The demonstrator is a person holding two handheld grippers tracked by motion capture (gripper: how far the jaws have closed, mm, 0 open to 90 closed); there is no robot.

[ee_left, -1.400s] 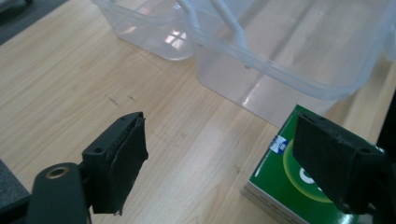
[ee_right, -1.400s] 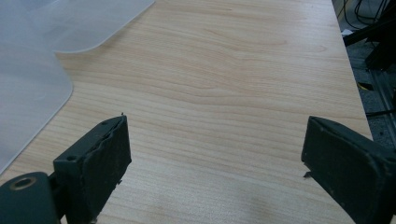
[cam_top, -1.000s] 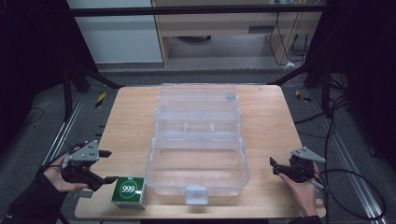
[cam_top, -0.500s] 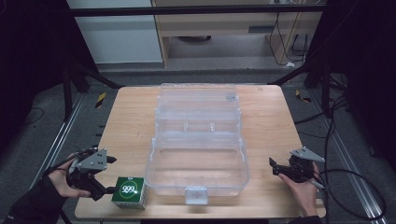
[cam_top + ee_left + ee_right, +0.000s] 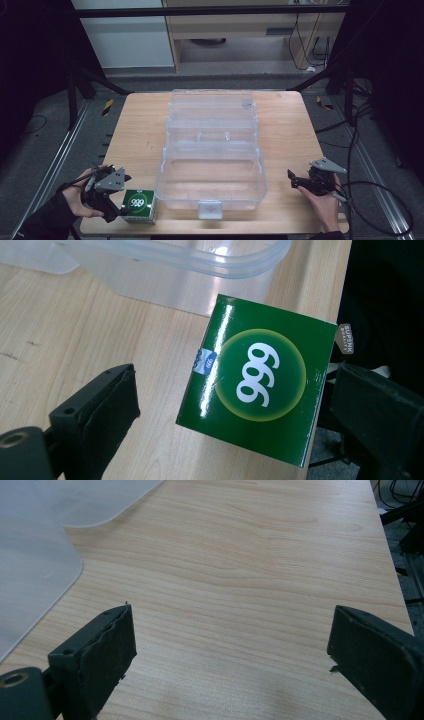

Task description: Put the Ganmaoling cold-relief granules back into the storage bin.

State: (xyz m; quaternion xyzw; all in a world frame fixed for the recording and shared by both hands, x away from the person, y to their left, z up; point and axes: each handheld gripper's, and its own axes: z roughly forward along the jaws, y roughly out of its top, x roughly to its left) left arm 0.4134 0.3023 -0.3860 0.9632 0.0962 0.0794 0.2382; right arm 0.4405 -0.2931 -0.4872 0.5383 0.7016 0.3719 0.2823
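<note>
Left hand-held gripper (image 5: 235, 405) hangs spread wide over the green box (image 5: 257, 377), one jaw on each side, neither visibly touching. That box sits at the bench's (image 5: 140, 130) near-left corner, just left of the clear case (image 5: 212, 170). Right hand-held gripper (image 5: 292, 179), also spread and empty, is well apart at the near right.

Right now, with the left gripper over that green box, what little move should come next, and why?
Probably close the left gripper on the green box. Its jaws stand open on either side of the box, not yet touching it, and the clear plastic case lies open beside it.
</note>
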